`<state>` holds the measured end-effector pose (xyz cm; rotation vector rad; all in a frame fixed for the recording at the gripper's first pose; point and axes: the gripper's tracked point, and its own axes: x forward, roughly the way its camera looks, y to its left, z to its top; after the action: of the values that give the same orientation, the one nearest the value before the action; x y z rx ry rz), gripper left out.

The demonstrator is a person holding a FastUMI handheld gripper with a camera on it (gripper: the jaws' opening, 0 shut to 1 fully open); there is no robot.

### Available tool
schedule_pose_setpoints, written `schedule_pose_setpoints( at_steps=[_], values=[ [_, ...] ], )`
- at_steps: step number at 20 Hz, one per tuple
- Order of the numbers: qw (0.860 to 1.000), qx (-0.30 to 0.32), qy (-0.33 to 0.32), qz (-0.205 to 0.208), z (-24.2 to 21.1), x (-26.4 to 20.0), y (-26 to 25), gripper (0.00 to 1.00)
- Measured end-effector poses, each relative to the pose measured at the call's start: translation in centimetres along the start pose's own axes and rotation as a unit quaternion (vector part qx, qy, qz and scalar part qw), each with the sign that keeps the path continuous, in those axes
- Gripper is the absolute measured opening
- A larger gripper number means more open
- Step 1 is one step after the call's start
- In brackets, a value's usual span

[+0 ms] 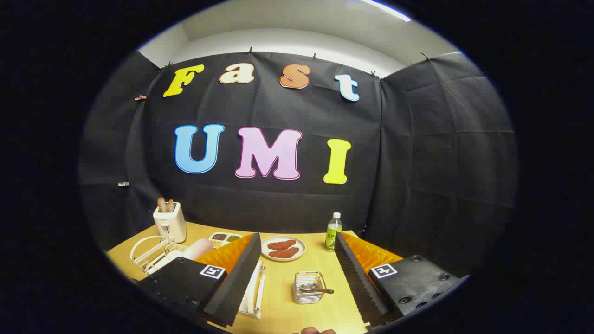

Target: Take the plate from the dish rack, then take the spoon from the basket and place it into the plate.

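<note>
Gripper [297, 273] fingers spread wide, gripping nothing, above wooden table [278, 311]; wire basket [309, 287] with spoon [315, 288] between them; dish rack [155, 255] left; black cloth walls.

Sharp, evenly lit (edges fisheye-bent)

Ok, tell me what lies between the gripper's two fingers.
In the gripper view, the open gripper has the wire basket with the spoon between its fingers, on bare table.
</note>
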<state>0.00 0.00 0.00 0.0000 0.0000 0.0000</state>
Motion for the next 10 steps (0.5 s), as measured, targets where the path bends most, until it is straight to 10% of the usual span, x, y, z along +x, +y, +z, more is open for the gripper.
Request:
schedule_pose_setpoints(
  at_steps=[10],
  values=[
    [1.000, -0.014, 0.009, 0.018, -0.4, 0.1, 2.6, 0.97]
  ],
)
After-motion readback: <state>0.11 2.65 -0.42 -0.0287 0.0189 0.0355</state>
